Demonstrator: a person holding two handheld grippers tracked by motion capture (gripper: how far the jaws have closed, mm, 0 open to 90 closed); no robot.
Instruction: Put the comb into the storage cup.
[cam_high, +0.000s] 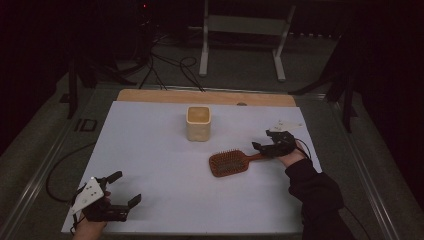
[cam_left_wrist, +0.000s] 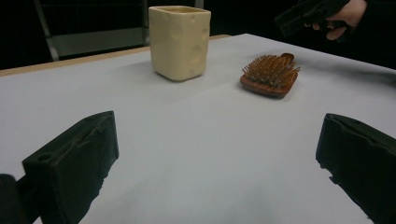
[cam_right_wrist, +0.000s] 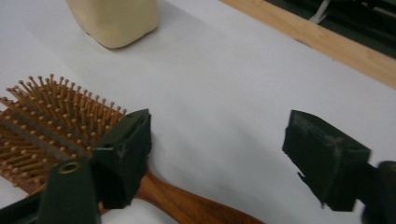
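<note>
Wooden paddle hairbrush (cam_high: 229, 163), bristles up, right of table centre; handle end hidden under right gripper (cam_high: 268, 140), jaws spread wide over it, not clamped. Cream dimpled square cup (cam_high: 198, 123) upright toward far edge. Left gripper (cam_high: 124, 188) near front-left corner of white table sheet (cam_high: 150, 165), jaws apart, empty.

I see a cream cup (cam_high: 198, 123), a reddish-brown wooden hairbrush (cam_high: 229, 163) with orange-tan bristles, black tongs (cam_right_wrist: 217, 158), and a white-covered desk (cam_high: 165, 165) edged in light wood.

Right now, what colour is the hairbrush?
Reddish-brown wood, the hairbrush; clearest in the right gripper view.
</note>
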